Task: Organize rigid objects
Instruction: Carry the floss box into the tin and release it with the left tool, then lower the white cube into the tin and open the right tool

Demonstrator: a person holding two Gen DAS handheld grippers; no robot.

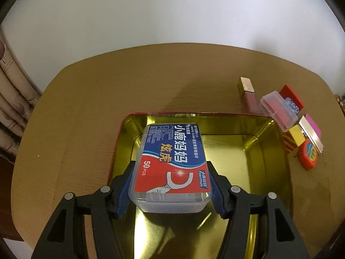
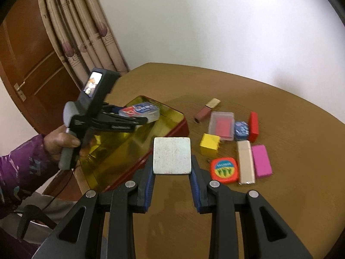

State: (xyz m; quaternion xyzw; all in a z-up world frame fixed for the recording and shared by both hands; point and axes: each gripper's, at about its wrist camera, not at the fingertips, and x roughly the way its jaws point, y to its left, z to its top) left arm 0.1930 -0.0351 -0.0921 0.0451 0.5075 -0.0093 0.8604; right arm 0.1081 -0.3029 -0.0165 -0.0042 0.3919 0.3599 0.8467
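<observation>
My left gripper (image 1: 171, 172) is shut on a clear dental floss box (image 1: 171, 161) with a blue and red label, held above the open gold-lined red tin (image 1: 269, 151). In the right wrist view the left gripper (image 2: 146, 119) holds the floss box (image 2: 140, 111) over the tin (image 2: 172, 129). My right gripper (image 2: 172, 168) is shut on a flat white square block (image 2: 172, 155), above the table just right of the tin.
Right of the tin lie a lip gloss (image 2: 207, 109), a clear case with a pink insert (image 2: 222, 125), a blue item (image 2: 241, 130), a red box (image 2: 253, 126), a yellow block (image 2: 209, 146), an orange tape measure (image 2: 224, 170), a silver lighter (image 2: 245, 161) and a pink block (image 2: 261, 160). Curtain and door stand left.
</observation>
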